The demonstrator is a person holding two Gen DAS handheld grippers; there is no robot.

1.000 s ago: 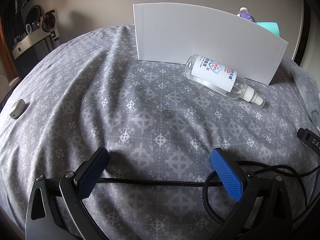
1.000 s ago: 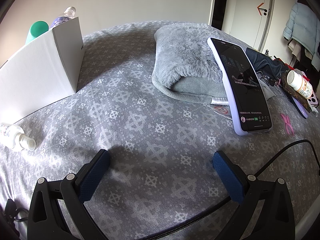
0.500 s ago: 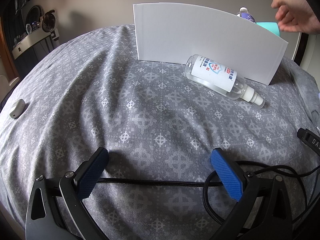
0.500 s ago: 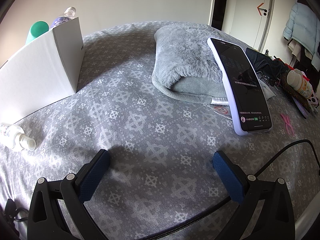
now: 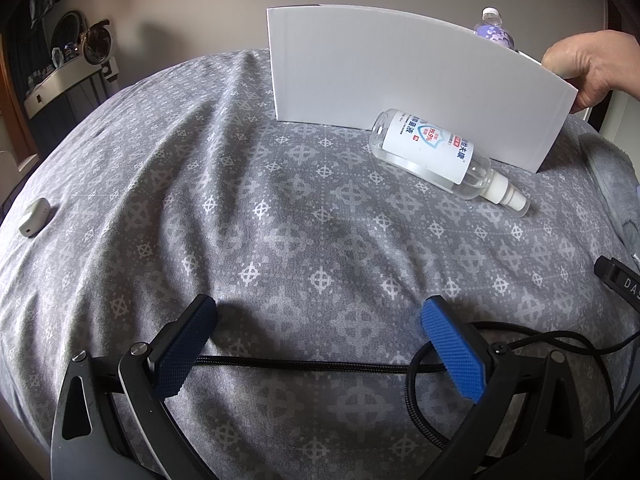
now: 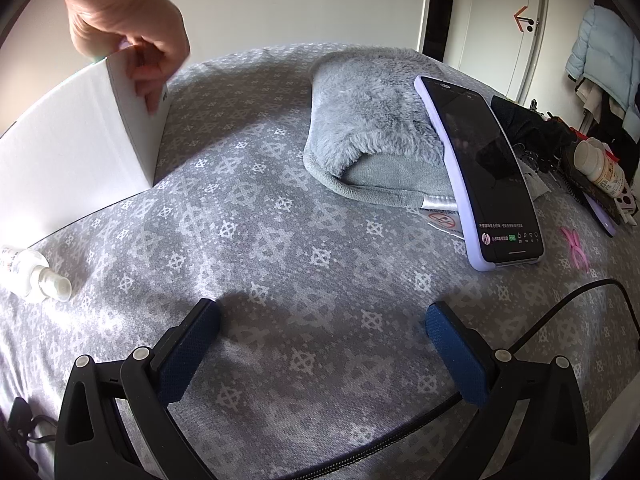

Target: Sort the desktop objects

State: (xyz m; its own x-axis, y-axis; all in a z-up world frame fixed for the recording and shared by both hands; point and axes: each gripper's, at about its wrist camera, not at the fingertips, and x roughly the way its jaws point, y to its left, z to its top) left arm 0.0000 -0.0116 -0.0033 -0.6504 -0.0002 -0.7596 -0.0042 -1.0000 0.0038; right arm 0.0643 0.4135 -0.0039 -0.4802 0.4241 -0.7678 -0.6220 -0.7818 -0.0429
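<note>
Nearest, left gripper point(image 5: 318, 322): jaws spread wide, nothing between them, low over the cloth; a black braided cable point(image 5: 304, 364) runs across behind the pads.
Right gripper point(image 6: 322, 326): jaws likewise wide apart, holding nothing.
Surface: grey cloth point(image 5: 240, 208) with a pale cross-in-ring pattern, creased, covering the whole work area.
Spray bottle point(image 5: 444, 154): clear, white label, lying on its side, touching the front of the white box point(image 5: 400, 76), nozzle pointing right.
Phone point(image 6: 486, 172): lilac case, leaning against a grey fleece item point(image 6: 368, 120).
Bare hand point(image 6: 128, 36): fingers on the box's top right corner.
Left edge: small grey case point(image 5: 35, 216), well apart.
Room: pale walls, white door point(image 6: 504, 20), jacket point(image 6: 608, 52) hanging at right.
</note>
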